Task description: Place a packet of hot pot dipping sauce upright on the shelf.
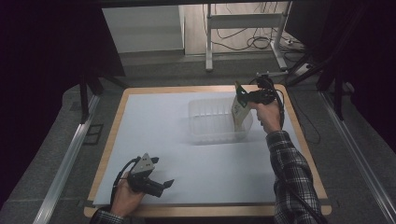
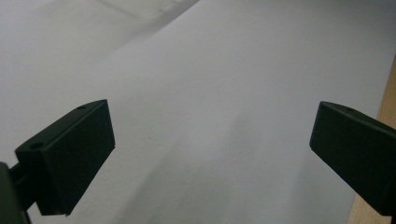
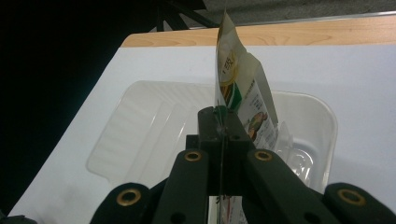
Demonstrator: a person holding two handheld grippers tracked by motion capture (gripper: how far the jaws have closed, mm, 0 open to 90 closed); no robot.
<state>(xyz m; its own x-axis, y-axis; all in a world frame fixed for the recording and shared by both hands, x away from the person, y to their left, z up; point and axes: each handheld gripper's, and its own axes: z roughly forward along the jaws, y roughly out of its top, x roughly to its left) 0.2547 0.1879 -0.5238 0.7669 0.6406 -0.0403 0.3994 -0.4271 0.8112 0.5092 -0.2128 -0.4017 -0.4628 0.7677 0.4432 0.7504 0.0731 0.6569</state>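
A clear plastic tray (image 1: pixel 205 125) (image 3: pixel 140 126) sits on the white sheet toward the table's far right. My right gripper (image 1: pixel 243 96) (image 3: pixel 219 122) is shut on the edge of a printed food pouch (image 1: pixel 239 114) (image 3: pixel 238 88), which hangs upright with its lower end inside the tray's right part. My left gripper (image 1: pixel 166 185) (image 2: pixel 212 154) rests low near the table's front left, open, with nothing between its jaws and bare white sheet below.
The white sheet (image 1: pixel 163 135) covers most of the wooden table (image 1: pixel 116 116), whose rim shows around it. Behind the table stand a metal desk frame (image 1: pixel 210 42) and loose cables (image 1: pixel 252 39) on the floor. Dark surroundings flank both sides.
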